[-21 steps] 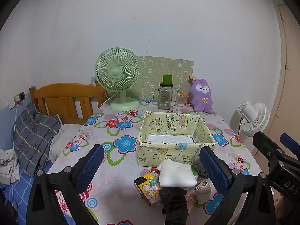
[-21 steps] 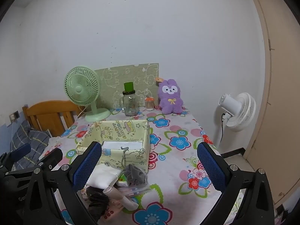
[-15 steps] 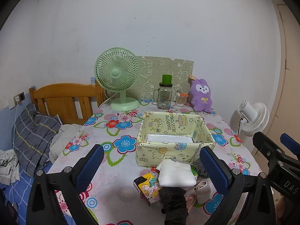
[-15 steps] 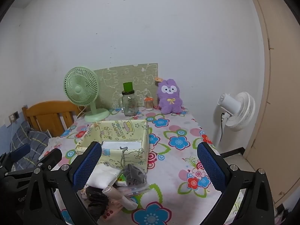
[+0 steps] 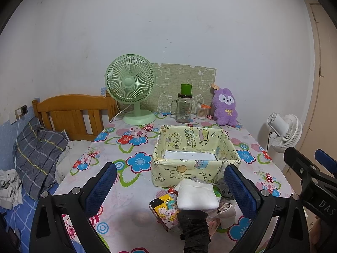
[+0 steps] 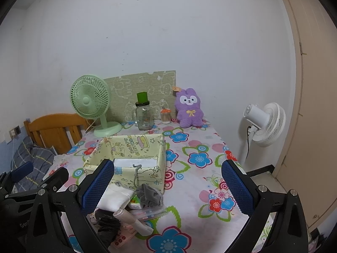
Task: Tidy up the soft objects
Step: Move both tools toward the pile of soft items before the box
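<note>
A yellow cartoon-print fabric box stands mid-table with a white flat item inside. In front of it lies a pile of soft things: a white folded pouch, a grey scrunched cloth, a black bundle, a beige roll and a printed packet. My left gripper is open and empty above the pile. My right gripper is open and empty, to the right of the pile.
On the floral tablecloth at the back stand a green fan, a glass jar with a green lid, a small container and a purple plush bunny. A wooden bed headboard is left; a white floor fan is right.
Both views have barely shifted; the box and pile look slightly lower and nearer. Both grippers stay open and empty.
</note>
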{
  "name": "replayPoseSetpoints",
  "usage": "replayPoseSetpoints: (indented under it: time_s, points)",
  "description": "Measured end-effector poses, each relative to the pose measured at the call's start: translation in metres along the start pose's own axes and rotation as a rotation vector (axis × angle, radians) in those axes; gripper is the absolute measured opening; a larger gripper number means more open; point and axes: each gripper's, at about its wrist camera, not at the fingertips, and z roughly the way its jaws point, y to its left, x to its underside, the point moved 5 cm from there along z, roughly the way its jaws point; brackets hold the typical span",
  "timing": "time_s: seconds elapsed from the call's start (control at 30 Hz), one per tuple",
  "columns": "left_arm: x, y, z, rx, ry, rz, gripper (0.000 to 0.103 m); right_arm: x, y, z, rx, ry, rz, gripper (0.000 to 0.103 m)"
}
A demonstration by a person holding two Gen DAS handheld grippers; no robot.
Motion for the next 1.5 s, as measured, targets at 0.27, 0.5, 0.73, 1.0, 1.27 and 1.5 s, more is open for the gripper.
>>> replayPoseSetpoints:
  time_s: [0.27,0.5,0.73,1.0,1.27,1.5]
  points:
    - [0.0,0.002,0.001,0.001,0.002,-0.002,0.103,0.0,-0.001,0.0,-0.002,0.0,0.004,0.103]
    - [0.0,0.002,0.0,0.0,0.001,0.0,0.103,0.0,-0.001,0.0,-0.001,0.001,0.005,0.103]
    - [0.003,-0.001,0.002,0.005,0.006,0.006,0.103,0.0,0.0,0.0,-0.002,0.003,0.007,0.103]
    - [0.005,-0.002,0.008,0.004,0.029,0.035,0.103,0.001,0.003,0.004,-0.01,0.009,0.007,0.102]
    - [0.009,-0.006,0.013,0.02,-0.04,0.046,0.103,0.009,0.01,0.011,-0.034,0.023,-0.007,0.102]
    - [0.019,-0.006,0.02,0.026,-0.012,0.044,0.102,0.02,0.014,0.02,-0.056,0.041,-0.015,0.101]
